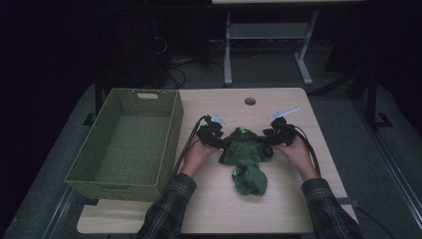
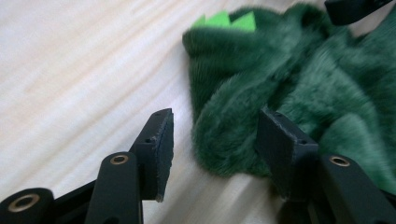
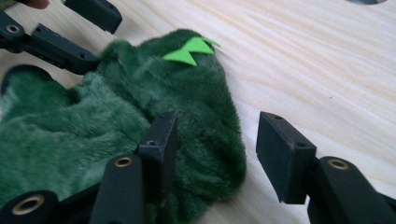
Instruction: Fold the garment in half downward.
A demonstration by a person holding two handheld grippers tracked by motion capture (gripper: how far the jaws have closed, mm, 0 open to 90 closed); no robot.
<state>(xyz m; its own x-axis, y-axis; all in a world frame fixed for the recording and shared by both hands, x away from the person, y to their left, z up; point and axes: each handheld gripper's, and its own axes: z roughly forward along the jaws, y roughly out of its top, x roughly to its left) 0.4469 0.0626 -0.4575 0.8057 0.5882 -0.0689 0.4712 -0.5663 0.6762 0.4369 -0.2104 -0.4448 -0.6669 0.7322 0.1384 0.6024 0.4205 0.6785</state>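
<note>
A dark green plush garment [image 1: 246,158] with bright green felt spikes [image 1: 242,131] lies crumpled in the middle of the wooden table [image 1: 278,209]. My left gripper [image 1: 222,142] stands open at its left edge; in the left gripper view a fold of the green plush [image 2: 224,140] sits between the jaws, with the spikes [image 2: 224,19] beyond. My right gripper [image 1: 267,141] is open at the garment's right edge. In the right gripper view a plush fold [image 3: 210,140] fills part of the gap between the jaws, spikes [image 3: 189,50] farther off. The left gripper's jaws [image 3: 70,32] appear at top left there.
A woven green basket [image 1: 128,144], with nothing inside, stands on the left of the table. A round cable hole [image 1: 250,101] is near the far edge. Beyond the table are a desk frame [image 1: 268,45] and cables on a dark floor.
</note>
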